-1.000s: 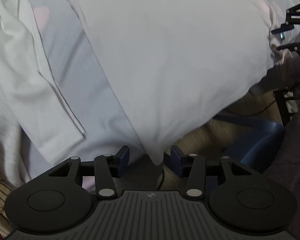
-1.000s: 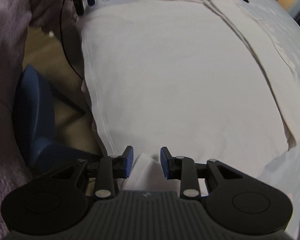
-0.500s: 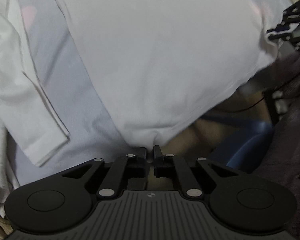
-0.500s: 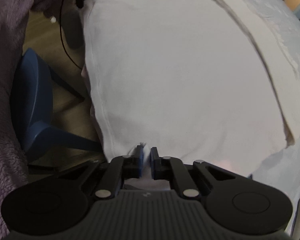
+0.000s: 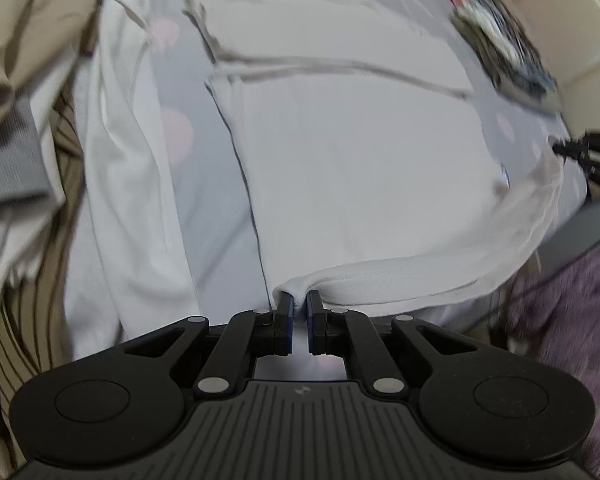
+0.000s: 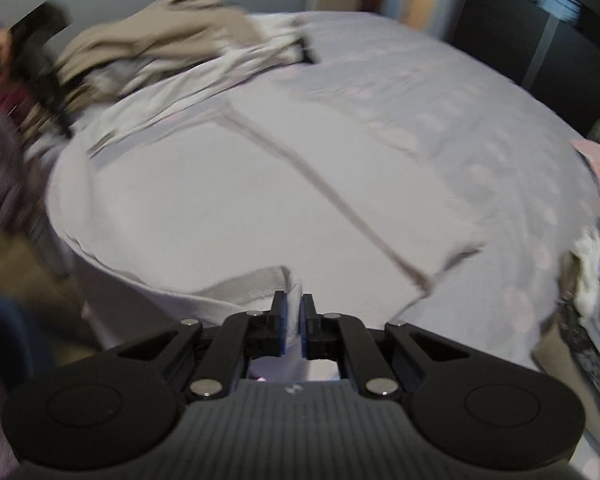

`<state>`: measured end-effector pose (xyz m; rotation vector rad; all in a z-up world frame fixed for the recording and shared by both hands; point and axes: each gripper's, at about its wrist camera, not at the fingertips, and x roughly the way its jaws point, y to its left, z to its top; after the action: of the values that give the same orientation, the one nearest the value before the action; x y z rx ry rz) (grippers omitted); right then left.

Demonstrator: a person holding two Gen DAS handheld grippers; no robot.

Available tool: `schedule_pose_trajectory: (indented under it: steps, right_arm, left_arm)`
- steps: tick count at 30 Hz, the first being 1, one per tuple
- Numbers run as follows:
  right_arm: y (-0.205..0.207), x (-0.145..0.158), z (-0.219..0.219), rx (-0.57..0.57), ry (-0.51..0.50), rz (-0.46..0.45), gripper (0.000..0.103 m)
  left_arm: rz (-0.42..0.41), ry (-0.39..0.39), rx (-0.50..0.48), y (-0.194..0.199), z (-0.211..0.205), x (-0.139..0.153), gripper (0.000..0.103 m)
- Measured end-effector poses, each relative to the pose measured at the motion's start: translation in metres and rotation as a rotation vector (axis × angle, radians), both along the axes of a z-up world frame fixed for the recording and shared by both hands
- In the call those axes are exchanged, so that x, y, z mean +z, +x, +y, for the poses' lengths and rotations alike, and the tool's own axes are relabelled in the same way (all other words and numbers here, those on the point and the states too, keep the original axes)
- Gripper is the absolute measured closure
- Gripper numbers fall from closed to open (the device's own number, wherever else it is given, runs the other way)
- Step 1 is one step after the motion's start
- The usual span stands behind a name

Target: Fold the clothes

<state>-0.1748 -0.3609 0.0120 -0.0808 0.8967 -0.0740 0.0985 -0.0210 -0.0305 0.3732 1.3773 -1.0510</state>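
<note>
A white garment point(image 5: 360, 168) lies spread on a pale bedsheet with faint pink dots point(image 5: 220, 184). My left gripper point(image 5: 299, 300) is shut on the garment's near hem corner, which is lifted and curls over toward the middle. In the right wrist view the same garment point(image 6: 228, 200) fills the centre, and my right gripper point(image 6: 294, 300) is shut on the other hem corner, raised above the bed. The hem between both grips sags in a rolled band point(image 5: 440, 276). Each gripper shows at the other view's edge: the right one point(image 5: 592, 160), the left one point(image 6: 40, 68).
A heap of beige and white clothes point(image 6: 160, 40) lies at the far left of the bed, also seen as beige cloth point(image 5: 32, 80) beside my left gripper. Pink and patterned fabrics point(image 6: 596, 208) sit at the bed's right side. A purple fuzzy sleeve point(image 5: 572, 300) is near.
Both grippers closed on the hem corners, then rose and swung forward over the bed, lifting the hem. The floor and blue stool dropped out of view.
</note>
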Motion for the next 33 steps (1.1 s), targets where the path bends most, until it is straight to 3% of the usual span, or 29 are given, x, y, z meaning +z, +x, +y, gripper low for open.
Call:
schedule_pose_trajectory:
  steps: [3, 13, 24, 33]
  right_arm:
    - [0.011, -0.003, -0.018, -0.098, -0.015, -0.01, 0.096]
    - [0.028, 0.013, -0.073, -0.264, -0.038, -0.113, 0.097]
    - [0.092, 0.019, -0.146, -0.37, -0.047, -0.158, 0.097]
    - [0.17, -0.014, -0.211, -0.451, -0.06, -0.131, 0.097]
  left_arm:
    - [-0.009, -0.022, 0.047, 0.017, -0.022, 0.001, 0.099]
    - [-0.072, -0.101, 0.146, 0.072, -0.08, 0.023, 0.099]
    - [-0.121, -0.095, 0.206, 0.16, -0.147, 0.035, 0.099]
    - [-0.122, -0.063, 0.256, 0.227, -0.207, 0.0, 0.099]
